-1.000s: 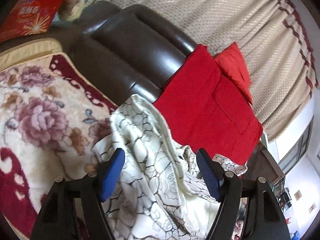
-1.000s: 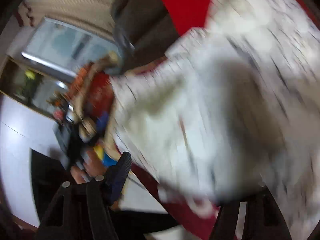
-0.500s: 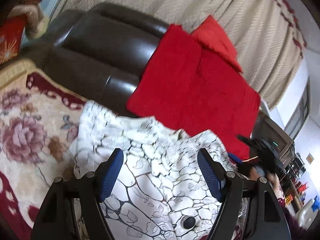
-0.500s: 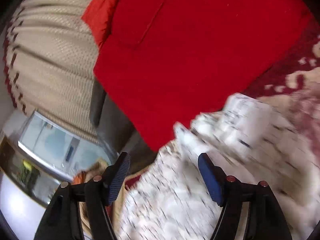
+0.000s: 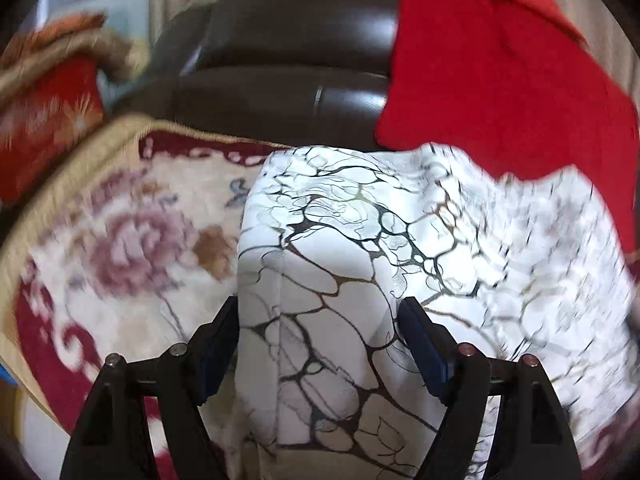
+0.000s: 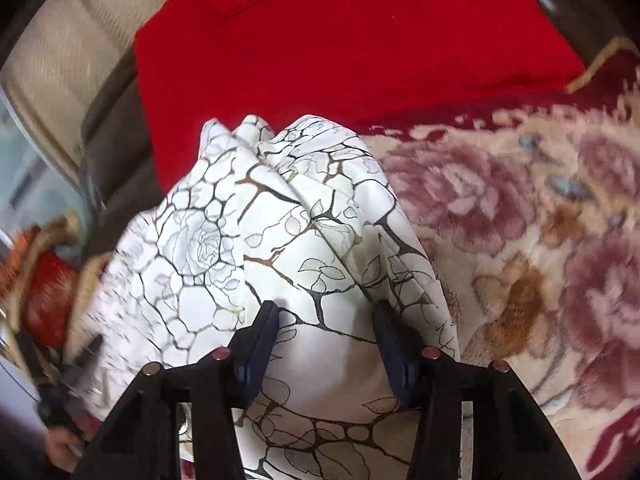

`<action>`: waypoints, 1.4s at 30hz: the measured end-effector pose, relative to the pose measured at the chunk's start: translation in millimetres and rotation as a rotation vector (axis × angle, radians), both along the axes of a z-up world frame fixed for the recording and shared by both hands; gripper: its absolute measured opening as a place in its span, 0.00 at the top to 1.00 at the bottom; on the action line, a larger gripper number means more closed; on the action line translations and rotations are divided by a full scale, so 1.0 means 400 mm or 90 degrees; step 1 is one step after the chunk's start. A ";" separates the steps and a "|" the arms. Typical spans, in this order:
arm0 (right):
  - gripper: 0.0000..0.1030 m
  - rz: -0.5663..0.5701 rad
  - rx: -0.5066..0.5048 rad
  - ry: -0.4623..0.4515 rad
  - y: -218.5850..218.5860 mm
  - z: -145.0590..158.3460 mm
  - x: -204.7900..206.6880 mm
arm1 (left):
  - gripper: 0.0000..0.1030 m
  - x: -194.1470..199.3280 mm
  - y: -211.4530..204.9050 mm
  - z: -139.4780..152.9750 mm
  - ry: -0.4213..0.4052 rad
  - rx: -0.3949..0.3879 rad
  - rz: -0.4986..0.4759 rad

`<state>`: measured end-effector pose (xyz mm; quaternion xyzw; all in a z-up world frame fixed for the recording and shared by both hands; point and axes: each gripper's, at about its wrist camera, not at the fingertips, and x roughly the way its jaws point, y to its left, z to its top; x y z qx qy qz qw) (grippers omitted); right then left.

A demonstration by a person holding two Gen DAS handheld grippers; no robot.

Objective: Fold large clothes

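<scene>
Right wrist view: unlabelled white crackle-print garment (image 6: 280, 240), no legible writing.

garment (image 5: 400, 240) now spread flat, right gripper (image 6: 326, 322) closing on it

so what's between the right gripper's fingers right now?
In the right wrist view, a bunched fold of the white crackle-print garment sits between the closing jaws of the right gripper. Nothing else is in the gap; the floral blanket lies beside it.

Motion blur smears the floral blanket (image 5: 120, 248). The white garment (image 5: 328, 280) runs past the lower frame edge.
</scene>
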<state>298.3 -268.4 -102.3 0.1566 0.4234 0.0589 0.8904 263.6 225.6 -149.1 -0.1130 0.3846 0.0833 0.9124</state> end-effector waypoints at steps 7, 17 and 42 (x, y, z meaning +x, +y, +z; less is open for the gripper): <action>0.47 -0.013 0.006 -0.075 0.033 0.062 -0.033 | 0.22 -0.044 -0.036 0.077 -0.071 0.024 0.010; 0.47 0.049 0.002 -0.127 0.127 0.152 0.054 | 0.22 -0.035 -0.144 0.101 -0.090 0.116 -0.037; 0.43 0.050 0.025 -0.048 0.150 0.126 0.110 | 0.22 0.002 -0.169 0.045 -0.041 0.182 -0.045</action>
